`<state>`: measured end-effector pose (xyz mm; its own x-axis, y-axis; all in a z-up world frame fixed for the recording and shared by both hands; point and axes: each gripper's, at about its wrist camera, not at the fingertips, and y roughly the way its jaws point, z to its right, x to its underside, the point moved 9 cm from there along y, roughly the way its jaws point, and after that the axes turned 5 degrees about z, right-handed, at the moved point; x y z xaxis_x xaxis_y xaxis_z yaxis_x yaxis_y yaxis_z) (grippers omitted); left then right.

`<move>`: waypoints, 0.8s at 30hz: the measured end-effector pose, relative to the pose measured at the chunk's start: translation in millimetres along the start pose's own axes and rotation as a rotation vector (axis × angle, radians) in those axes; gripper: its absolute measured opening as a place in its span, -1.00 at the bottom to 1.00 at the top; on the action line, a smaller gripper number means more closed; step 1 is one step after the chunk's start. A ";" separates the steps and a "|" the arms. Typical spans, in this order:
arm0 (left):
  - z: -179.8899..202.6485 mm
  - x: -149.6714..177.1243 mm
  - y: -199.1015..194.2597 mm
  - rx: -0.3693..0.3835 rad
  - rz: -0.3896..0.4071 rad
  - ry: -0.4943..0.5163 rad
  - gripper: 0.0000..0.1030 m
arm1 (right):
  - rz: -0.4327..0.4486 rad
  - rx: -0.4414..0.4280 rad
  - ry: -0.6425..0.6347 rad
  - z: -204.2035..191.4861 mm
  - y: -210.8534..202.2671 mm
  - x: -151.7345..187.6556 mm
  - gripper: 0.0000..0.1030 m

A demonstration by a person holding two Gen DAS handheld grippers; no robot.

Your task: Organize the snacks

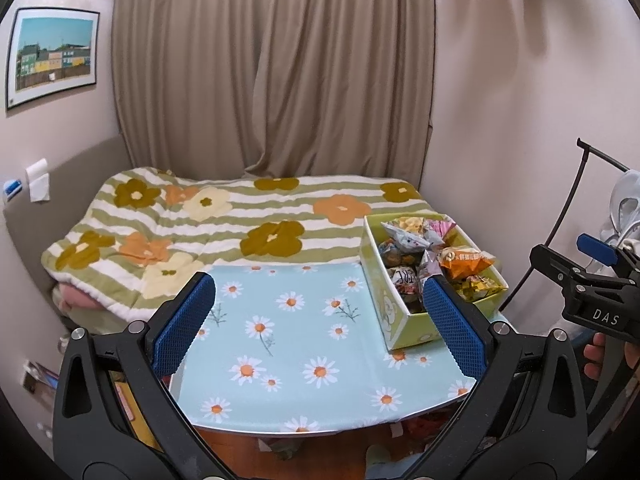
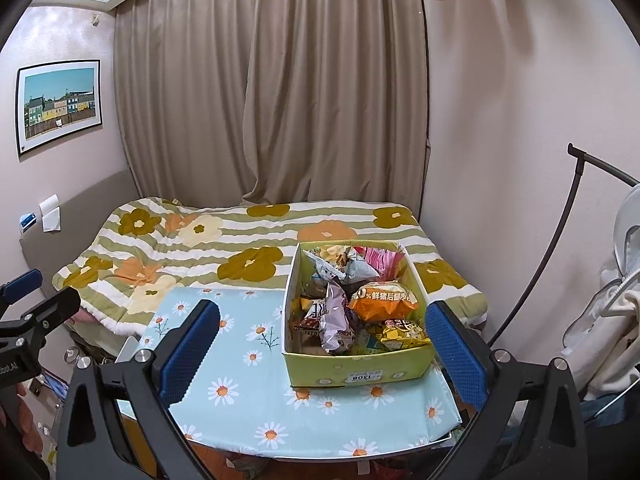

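Observation:
A yellow-green cardboard box (image 2: 356, 374) (image 1: 384, 304) stands on the right part of a small table with a light-blue daisy cloth (image 1: 288, 344) (image 2: 248, 384). Several snack packets fill the box, among them an orange bag (image 2: 382, 300) (image 1: 464, 262), a purple packet (image 2: 336, 320) and a pink one (image 2: 382, 260). My left gripper (image 1: 318, 322) is open over the bare cloth, left of the box, holding nothing. Just in front of the box my right gripper (image 2: 326, 350) stands open, its blue pads (image 2: 188, 350) empty. Its body (image 1: 588, 284) shows at the right edge of the left wrist view.
A bed with a striped flower quilt (image 1: 224, 224) lies behind the table, under a beige curtain (image 1: 272, 72). A framed picture (image 1: 52, 56) hangs on the left wall. A dark curved rack with pale clothes (image 2: 600, 312) stands at the right. Clutter lies on the floor below the table edge.

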<state>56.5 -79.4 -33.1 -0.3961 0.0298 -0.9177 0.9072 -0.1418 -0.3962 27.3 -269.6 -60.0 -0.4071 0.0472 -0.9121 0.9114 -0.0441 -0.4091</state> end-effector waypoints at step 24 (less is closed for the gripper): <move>-3.9 -3.8 8.7 -0.004 0.001 0.001 1.00 | -0.011 0.004 0.004 2.0 6.4 2.5 0.98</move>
<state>66.4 -76.9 -33.2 -0.3949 0.0311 -0.9182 0.9082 -0.1374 -0.3953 32.0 -271.7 -64.9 -0.4168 0.0513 -0.9075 0.9067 -0.0472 -0.4191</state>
